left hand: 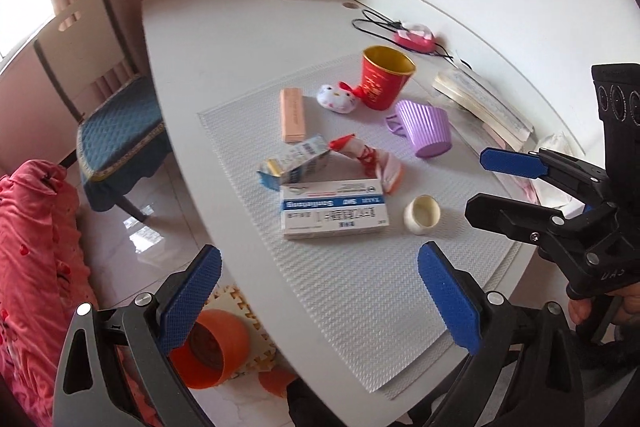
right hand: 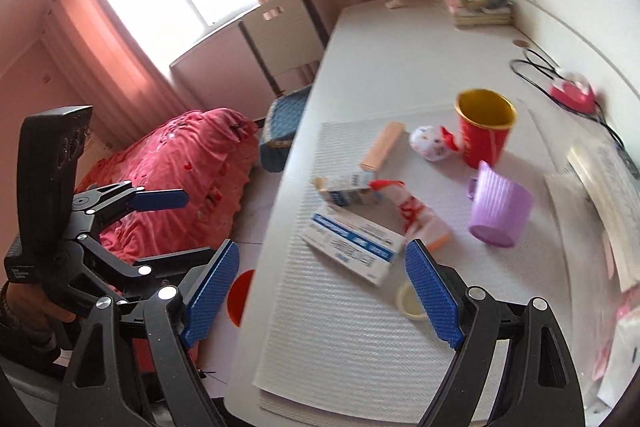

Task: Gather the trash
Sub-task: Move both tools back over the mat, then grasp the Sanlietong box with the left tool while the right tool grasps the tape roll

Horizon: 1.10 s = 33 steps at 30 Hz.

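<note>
Trash lies clustered mid-tabletop (left hand: pixel 240 27) on a white ribbed mat (left hand: pixel 340 287): flat white-and-blue carton (left hand: pixel 334 211) nearest, an opened blue-and-white box (left hand: pixel 294 163) touching its far edge, a crumpled red-and-white wrapper (left hand: pixel 372 159) just beside both, a small cream roll of tape (left hand: pixel 422 215) near the carton's right end. Farther back, a peach-coloured box (left hand: pixel 293 115), a small plush toy (left hand: pixel 336 98) against a red cup with gold lining (left hand: pixel 386 77), and a purple ribbed cup (left hand: pixel 426 127) tipped on its side. Left claw (left hand: pixel 320 301) spread wide, blue pads well apart, nothing between them, touching nothing; it hangs over the tabletop's near edge, one pad out over the floor. Right claw (right hand: pixel 320 295) likewise spread, empty, hovering above the mat near the carton, no contact visible. An orange bin (left hand: pixel 216 351) sits on the floor below the edge. Books (left hand: pixel 480 99) stacked at the right of the tabletop, red bedding (right hand: pixel 180 179) off to the left.
</note>
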{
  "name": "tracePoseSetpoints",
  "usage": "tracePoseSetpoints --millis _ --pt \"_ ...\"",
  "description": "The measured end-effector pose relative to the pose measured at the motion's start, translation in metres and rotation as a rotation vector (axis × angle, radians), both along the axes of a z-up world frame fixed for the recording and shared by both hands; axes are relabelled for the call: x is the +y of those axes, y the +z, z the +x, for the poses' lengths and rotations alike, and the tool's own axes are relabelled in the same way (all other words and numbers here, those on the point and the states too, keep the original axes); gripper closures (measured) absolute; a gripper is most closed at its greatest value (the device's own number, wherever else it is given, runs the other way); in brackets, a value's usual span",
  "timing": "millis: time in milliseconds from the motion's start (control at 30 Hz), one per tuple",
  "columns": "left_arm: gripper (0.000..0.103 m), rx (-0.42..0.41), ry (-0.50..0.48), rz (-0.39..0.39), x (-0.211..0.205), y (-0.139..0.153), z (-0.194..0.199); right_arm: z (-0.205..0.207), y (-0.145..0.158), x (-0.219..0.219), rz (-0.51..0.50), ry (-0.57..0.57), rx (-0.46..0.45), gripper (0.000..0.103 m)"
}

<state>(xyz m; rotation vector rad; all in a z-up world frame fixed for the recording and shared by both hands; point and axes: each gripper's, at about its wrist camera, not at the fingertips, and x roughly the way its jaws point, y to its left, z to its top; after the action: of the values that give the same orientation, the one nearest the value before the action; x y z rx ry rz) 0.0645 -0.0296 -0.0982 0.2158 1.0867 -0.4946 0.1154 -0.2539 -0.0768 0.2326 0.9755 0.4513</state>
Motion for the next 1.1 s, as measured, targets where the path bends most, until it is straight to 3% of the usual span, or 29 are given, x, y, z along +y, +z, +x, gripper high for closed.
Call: tracePoseSetpoints --millis 233,467,633,800,1100 --pt "0.006 0.052 -0.044 0.039 -0.020 -0.027 0.014 0.001 -0.029 -0.019 -0.041 -0.037 0.075 0.019" --pt "0.006 0.110 -0.176 0.106 -0.025 -0.057 0.035 -0.002 -0.062 -0.010 -0.157 -0.001 0.096 0.019" --pt "0.006 0.136 -0.384 0.068 -0.033 -0.063 0.045 -0.001 -0.079 -0.004 -0.188 0.012 0.103 0.019" --pt "0.006 0.096 -0.623 0.161 -0.050 -0.071 0.052 0.007 -0.088 0.002 -0.233 0.053 0.073 0.020" --pt "0.006 0.051 -0.919 0.160 -0.072 -0.086 0.055 0.016 -0.096 0.004 -0.272 0.131 0.055 0.029"
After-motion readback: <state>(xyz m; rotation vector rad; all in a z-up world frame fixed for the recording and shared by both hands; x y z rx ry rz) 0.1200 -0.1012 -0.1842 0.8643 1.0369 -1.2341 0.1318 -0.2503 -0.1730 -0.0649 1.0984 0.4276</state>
